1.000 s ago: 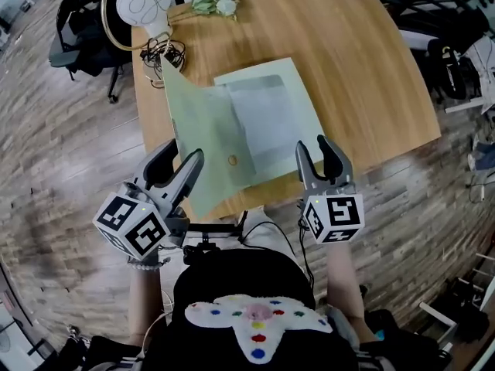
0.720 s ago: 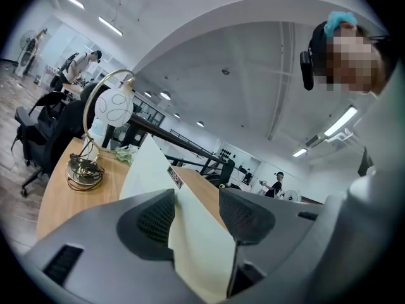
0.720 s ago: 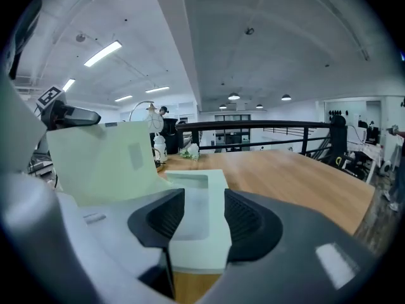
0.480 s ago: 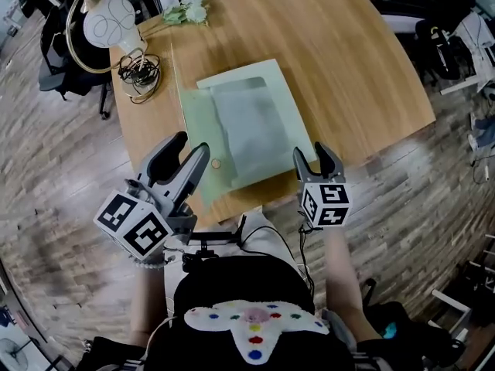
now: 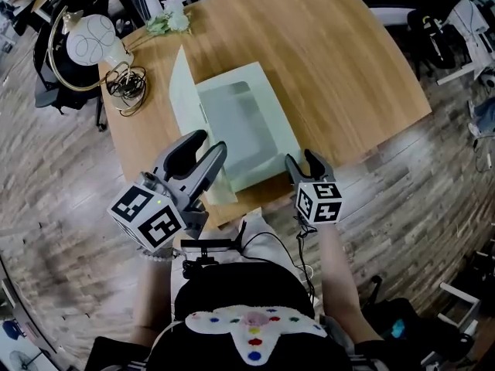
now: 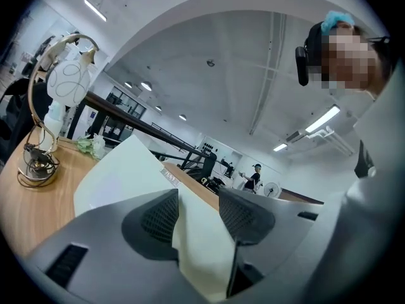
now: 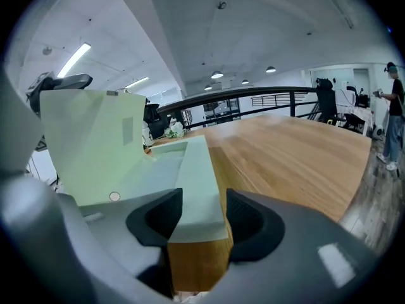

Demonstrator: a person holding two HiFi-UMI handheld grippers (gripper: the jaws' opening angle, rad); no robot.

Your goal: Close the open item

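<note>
A pale green flat box (image 5: pixel 259 122) lies on the wooden table (image 5: pixel 340 60). Its hinged lid (image 5: pixel 186 91) stands nearly upright along the box's left side. My left gripper (image 5: pixel 203 149) is shut on the lid's near edge; in the left gripper view the lid (image 6: pixel 120 176) runs between the two pads of that gripper (image 6: pixel 197 214). My right gripper (image 5: pixel 303 161) sits at the box's near right corner. Its jaws are opening, with the box's rim (image 7: pixel 199 182) between them and the pads not pressing on it. The raised lid (image 7: pixel 95 138) shows a small round snap (image 7: pixel 114 196).
A white globe lamp with a gold ring (image 5: pixel 89 41) and a coil of cable (image 5: pixel 128 83) sit at the table's far left corner, with white flowers (image 5: pixel 166 23) beside them. Office chairs stand around the table. A person (image 7: pixel 393 106) stands far off at the right.
The lid has swung up from lying flat and open on the left to nearly upright, carried by my left gripper. My right gripper's jaws have widened at the box's near corner.
</note>
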